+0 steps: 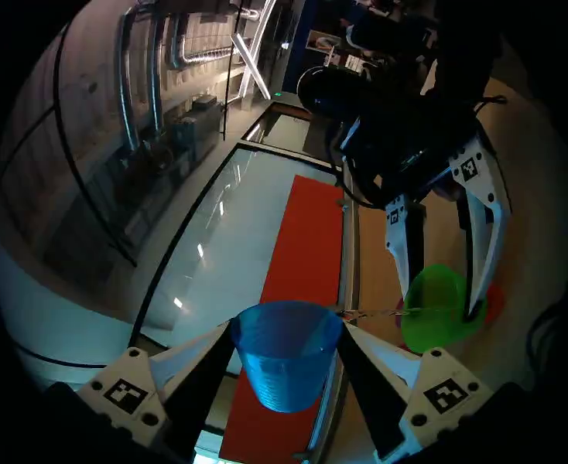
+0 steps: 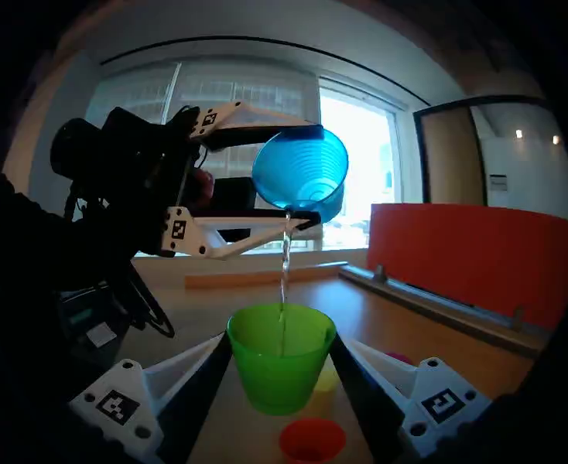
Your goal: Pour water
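Pinches a blue cup between both fingers of the left gripper, tipped well over, mouth sideways and down. Sends a thin stream of water from the lower rim straight into a green cup directly below. Clamps that green cup upright in the right gripper, above the wooden table. Near it, lower down, an orange cup; just behind, a yellow cup, mostly hidden. Farther back, a red partition.

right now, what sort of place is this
Probably an office: a wooden desk with a red divider panel along its edge, and large windows behind.
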`<state>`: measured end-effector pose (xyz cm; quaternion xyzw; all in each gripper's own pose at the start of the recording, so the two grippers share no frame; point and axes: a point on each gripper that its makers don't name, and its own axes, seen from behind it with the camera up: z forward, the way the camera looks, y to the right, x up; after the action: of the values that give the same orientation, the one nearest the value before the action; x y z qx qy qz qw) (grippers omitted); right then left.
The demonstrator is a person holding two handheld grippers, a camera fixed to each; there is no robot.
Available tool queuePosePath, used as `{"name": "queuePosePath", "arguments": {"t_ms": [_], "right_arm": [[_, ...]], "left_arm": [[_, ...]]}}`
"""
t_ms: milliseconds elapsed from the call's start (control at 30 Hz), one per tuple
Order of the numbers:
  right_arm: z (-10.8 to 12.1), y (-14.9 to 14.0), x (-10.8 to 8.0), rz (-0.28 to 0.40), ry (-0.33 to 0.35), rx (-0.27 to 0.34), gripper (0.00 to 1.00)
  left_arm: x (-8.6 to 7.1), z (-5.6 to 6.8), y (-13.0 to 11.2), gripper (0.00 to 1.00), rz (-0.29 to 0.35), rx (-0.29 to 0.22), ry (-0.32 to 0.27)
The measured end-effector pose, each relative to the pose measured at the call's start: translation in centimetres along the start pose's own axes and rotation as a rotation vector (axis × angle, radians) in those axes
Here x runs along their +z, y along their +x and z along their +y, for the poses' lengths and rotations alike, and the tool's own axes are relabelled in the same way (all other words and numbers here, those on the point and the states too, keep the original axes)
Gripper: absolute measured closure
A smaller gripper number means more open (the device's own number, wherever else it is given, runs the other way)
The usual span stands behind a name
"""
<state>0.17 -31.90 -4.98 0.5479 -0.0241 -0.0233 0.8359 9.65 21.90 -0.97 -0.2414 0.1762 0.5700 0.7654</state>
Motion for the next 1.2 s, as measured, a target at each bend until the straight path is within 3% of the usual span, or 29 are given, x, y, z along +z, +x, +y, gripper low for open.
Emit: {"name": "queuePosePath", "arguments": {"t_ms": [400,967,1200], "right_arm": [[0.1,0.2,0.0,0.003,-0.005,-0.003,0.09],[0.3,0.4,-0.2,0.01,-0.011,-0.008,0.09],[0.4,0.4,-0.2,0.013,-0.012,-0.01,0.09]], "left_arm": [[-0.2,-0.8,0.6,0.12,0.006,0.041,0.012],[0.2,-0.6,0.9,0.12,0.01,0.093,0.021],[0.3,-1.1,1.1,0.11,0.018,0.125,0.031]]}}
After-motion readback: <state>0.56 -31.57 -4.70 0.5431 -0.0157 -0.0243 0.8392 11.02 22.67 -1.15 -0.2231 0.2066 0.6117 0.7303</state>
